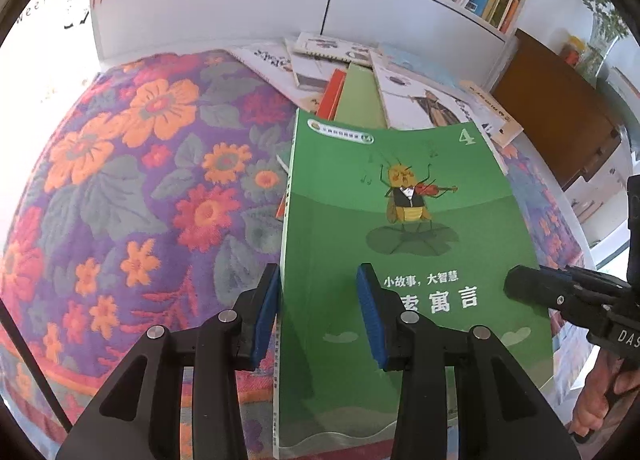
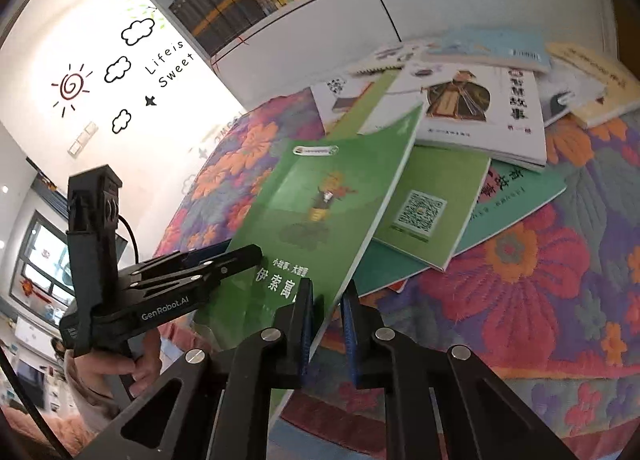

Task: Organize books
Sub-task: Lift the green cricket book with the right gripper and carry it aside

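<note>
Bookcase (image 2: 304, 16) at back, shelves full, some vols leaning. In front, floral-cloth surface (image 1: 132, 164) w/ loose pile of books (image 2: 472, 116) fanned over each other.

Green book (image 1: 400, 220) (insect w/ violin, "4") is tilted, far end over the pile, near end up between both claws.

L gripper (image 1: 320, 312): pads straddle the spine edge, one outside, one on the cover. Jaws not fully closed; cannot tell if they truly pinch. R gripper (image 2: 326, 324): clenched on the book's near right edge, thin cover only.

Risks, my read:
- soft cover already bows; unsupported far end could sag + drag pile books askew.
- R hold is at the very edge, so slip or crease likely if lifted fast.
- if L isn't biting, book pivots on R and swings down.
</note>
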`<state>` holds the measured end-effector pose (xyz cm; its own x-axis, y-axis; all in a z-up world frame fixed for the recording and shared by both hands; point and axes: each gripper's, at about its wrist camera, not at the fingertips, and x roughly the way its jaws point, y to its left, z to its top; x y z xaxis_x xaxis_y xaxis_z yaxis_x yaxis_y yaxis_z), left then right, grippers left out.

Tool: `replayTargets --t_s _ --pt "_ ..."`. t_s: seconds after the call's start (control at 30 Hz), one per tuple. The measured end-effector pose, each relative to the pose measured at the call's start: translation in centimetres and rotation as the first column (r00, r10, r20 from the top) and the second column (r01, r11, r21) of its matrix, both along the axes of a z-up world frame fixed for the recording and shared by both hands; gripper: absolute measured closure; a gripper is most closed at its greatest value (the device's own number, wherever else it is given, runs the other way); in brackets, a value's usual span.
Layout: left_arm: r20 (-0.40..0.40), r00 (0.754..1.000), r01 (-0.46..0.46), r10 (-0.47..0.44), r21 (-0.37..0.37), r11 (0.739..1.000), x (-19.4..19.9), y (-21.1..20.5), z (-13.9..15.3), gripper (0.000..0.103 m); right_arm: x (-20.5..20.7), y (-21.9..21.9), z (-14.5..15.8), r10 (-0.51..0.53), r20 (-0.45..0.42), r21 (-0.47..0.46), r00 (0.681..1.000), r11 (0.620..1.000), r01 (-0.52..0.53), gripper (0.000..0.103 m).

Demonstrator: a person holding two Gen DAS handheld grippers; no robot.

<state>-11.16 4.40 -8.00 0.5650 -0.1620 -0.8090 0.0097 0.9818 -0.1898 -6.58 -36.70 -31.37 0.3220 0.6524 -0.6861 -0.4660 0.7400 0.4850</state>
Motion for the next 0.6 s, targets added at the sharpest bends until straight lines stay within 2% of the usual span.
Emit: replayTargets --t_s 0.27,0.6 --pt "0.011 1.000 0.003 -0.003 -0.011 1.000 0.1 0.7 1.2 0.067 -0.4 0.2 1.3 0.015 0.042 0.003 0.999 1.000 -0.015 0.089" --pt "0.086 0.995 -0.050 0.050 -0.007 0.999 0.8 3.7 4.0 0.067 0.5 3.4 4.6 0.072 0.133 -0.008 0.989 0.997 -0.071 0.089"
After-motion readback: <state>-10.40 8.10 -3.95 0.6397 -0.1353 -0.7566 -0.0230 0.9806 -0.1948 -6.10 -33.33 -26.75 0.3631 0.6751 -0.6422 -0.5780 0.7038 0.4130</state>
